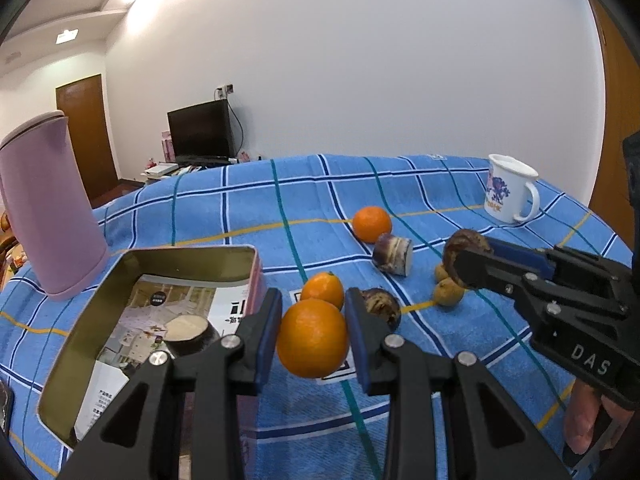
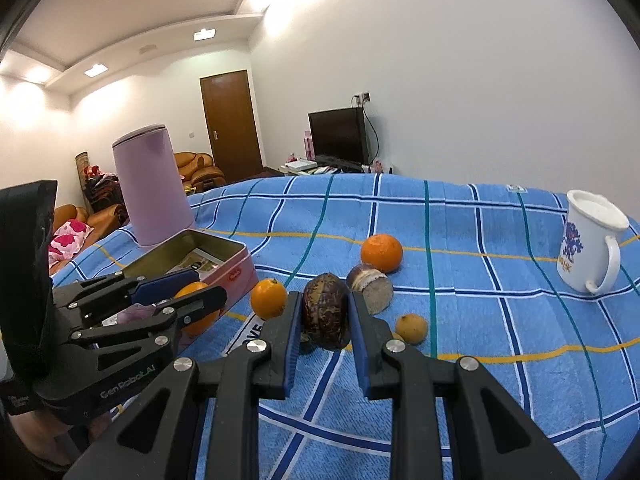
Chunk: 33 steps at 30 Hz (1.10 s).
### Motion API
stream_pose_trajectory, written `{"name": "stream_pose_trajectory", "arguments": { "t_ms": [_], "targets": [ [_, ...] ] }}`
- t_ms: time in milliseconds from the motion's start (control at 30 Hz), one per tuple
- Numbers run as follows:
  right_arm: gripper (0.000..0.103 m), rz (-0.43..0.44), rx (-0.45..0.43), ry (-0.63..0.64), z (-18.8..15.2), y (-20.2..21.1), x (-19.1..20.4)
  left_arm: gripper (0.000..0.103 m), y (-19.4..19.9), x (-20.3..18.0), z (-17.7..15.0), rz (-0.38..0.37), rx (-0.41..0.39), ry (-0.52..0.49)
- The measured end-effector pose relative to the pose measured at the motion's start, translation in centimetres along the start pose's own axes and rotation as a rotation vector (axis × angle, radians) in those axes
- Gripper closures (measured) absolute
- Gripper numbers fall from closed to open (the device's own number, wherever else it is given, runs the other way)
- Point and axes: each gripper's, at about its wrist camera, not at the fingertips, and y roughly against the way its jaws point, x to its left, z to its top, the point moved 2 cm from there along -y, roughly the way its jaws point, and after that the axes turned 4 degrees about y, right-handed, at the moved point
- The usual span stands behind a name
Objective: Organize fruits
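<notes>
Left wrist view: the left hand-held gripper (image 1: 312, 336) is clamped on an orange (image 1: 313, 338), raised beside the open tin (image 1: 160, 256) on the blue checked bench (image 1: 280, 208).

Right wrist view: the right hand-held gripper (image 2: 325, 322) grasps a dark brown fruit (image 2: 325, 316) above the cloth, near a cut piece (image 2: 370, 288) and another orange (image 2: 381, 253).
</notes>
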Motion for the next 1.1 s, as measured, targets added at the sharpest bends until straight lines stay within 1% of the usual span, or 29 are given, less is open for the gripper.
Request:
{"name": "stream_pose_trajectory", "arguments": {
  "t_ms": [200, 600, 1100],
  "targets": [
    [0.078, -0.008, -0.033, 0.027, 0.1, 0.6, 0.5, 0.069, 0.4, 0.2, 0.0, 0.006, -0.019, 0.005],
    [0.078, -0.015, -0.064, 0.043, 0.2, 1.1, 0.8, 0.069, 1.1, 0.3, 0.0, 0.011, -0.054, 0.010],
    [0.078, -0.021, -0.113, 0.072, 0.2, 2.1, 1.5, 0.069, 2.4, 0.3, 0.0, 0.023, -0.121, 0.007]
  ]
}}
